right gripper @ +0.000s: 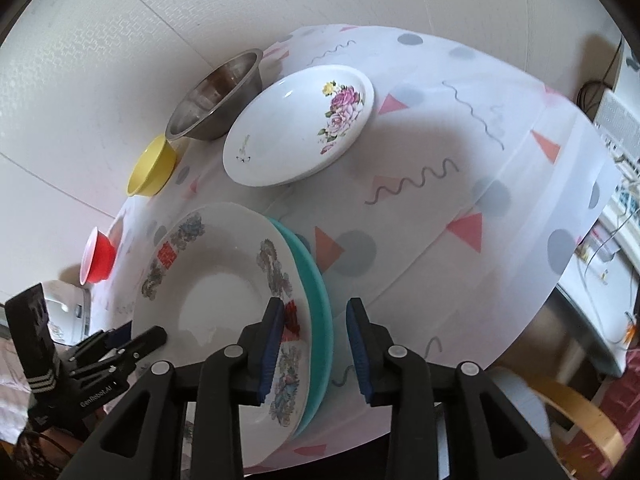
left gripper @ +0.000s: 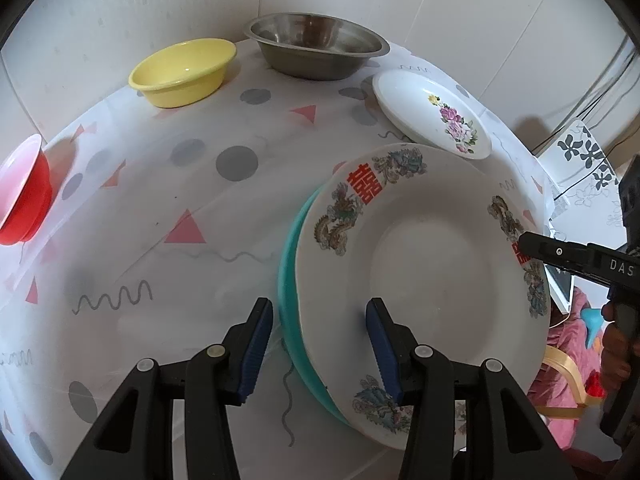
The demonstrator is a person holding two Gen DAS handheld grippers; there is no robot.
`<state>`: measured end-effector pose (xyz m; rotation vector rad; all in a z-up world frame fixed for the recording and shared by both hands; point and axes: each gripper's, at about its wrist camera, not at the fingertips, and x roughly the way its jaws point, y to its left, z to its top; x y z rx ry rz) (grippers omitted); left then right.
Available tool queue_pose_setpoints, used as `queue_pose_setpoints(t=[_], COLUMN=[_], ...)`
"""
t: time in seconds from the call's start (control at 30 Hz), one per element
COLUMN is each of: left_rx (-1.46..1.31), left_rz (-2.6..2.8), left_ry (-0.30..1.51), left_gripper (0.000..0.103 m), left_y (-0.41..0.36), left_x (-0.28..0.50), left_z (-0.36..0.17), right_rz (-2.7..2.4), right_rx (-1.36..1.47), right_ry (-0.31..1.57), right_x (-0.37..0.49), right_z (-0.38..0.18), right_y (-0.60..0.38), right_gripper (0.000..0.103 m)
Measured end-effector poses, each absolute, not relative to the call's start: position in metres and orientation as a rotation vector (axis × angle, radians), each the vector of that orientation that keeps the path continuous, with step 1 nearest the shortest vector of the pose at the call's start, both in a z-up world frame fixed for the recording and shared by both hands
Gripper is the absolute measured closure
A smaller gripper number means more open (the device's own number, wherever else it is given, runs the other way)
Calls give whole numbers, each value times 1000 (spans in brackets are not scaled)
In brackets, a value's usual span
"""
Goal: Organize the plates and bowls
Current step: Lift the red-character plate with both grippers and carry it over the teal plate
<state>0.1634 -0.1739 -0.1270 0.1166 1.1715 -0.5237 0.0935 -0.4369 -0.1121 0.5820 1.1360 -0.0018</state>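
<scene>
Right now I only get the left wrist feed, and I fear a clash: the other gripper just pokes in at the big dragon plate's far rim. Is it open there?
Observer: Yes. The right gripper is open and straddles the rims of both the dragon plate and the teal plate beneath it.
Operator: Clamped on anything?
Observer: No. Its outer pad stands apart from the teal rim, with tablecloth showing between them.
</scene>
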Motion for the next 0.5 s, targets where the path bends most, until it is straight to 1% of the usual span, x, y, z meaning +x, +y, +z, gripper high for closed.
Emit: queue_pose_setpoints(t=[0.2,0.5], left_rx=[121,130], left_rz=[-527,-493], left_ry=[1173,1173], left_gripper=[54,54], left_y=[-175,-172], left_x=[163,166], left_z=[-127,-127], right_rz=[37,62], right_rx=[624,545], right_ry=[1159,1173], right_x=[92,101], right_z=[-120,-116], right_y=[-432,-421], right_gripper=[70,72])
